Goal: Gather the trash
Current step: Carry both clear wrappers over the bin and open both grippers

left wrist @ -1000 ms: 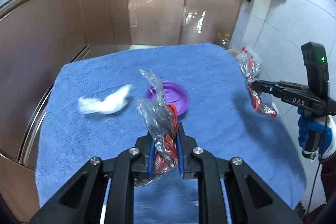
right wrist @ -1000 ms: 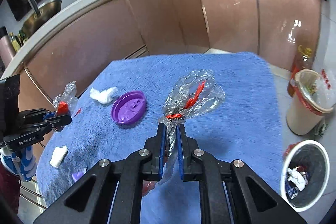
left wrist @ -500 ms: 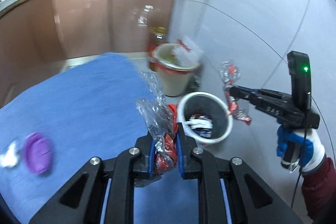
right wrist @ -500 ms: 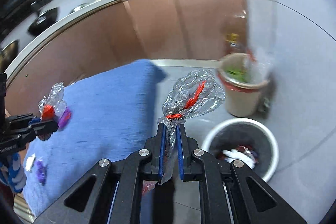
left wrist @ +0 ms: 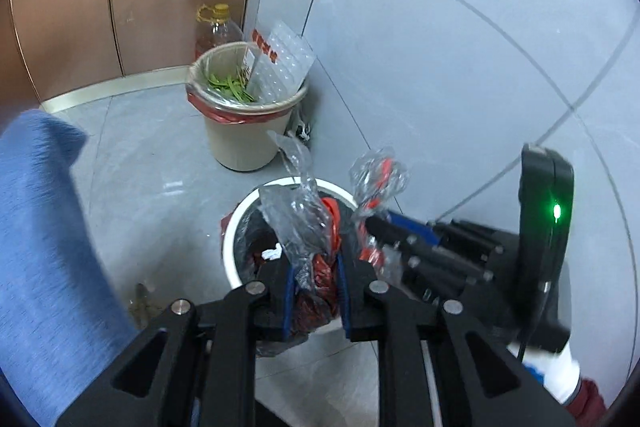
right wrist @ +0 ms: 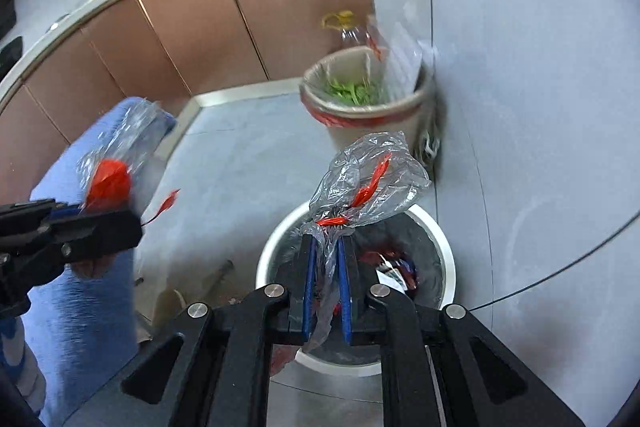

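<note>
Lower centre, both views: white bin on grey floor, trash already inside.
Left claw: pinching a clear wrapper w/ red print, held over bin's rim.
Right claw: jaws easing apart, clear wrapper w/ red twist between pads, over bin mouth.
Handling: both wrappers look v. light, soft, crinkly, slippery; judged best pinched at bunched neck, may cling on release.
Count: 2 wrappers, 2 claws, 2 bins – white one plus beige bin w/ greens, upper centre.
Left edge: blue cloth on bench.
</note>
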Demonstrator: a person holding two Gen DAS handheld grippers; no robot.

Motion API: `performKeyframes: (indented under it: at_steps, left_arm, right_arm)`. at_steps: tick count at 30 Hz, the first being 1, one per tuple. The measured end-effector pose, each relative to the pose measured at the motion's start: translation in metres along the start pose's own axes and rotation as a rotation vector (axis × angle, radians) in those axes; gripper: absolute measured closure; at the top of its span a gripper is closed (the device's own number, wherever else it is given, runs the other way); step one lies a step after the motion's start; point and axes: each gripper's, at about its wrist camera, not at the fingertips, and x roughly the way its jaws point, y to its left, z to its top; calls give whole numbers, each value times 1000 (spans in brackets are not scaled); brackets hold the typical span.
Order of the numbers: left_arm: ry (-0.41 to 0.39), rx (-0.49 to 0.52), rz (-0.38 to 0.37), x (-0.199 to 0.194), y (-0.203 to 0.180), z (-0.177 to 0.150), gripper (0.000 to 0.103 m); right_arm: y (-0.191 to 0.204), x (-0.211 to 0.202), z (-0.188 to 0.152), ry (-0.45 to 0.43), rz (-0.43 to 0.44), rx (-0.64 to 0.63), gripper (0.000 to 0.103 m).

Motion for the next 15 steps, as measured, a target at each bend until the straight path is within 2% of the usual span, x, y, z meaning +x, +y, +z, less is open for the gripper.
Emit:
performKeyframes:
  at_steps: [2, 3, 4, 5, 6, 7, 15]
  left_arm:
    - [21, -13, -5, 17, -2, 6, 85]
    - [28, -19, -5, 21, -2, 7, 81]
    - [31, -24, -7, 24, 0, 8, 74]
    - [31, -28, -8, 27, 0, 8, 69]
    - [27, -32, -8, 28, 1, 9, 59]
    - [21, -36, -8, 29, 2, 9, 54]
    - [-23, -67, -23, 6, 9, -1, 53]
  right_arm:
    - [-4, 12, 0, 15, -13, 2, 89]
    - [-7, 17, 1, 22, -16, 6, 88]
    - [-9, 22, 0, 28, -19, 13, 86]
    - [-12, 27, -1, 32, -20, 23, 78]
    - [-14, 30, -1, 33, -22, 28, 70]
    - [-18, 32, -3, 35, -24, 34, 68]
    - [-18, 26, -13, 38, -38, 52, 68]
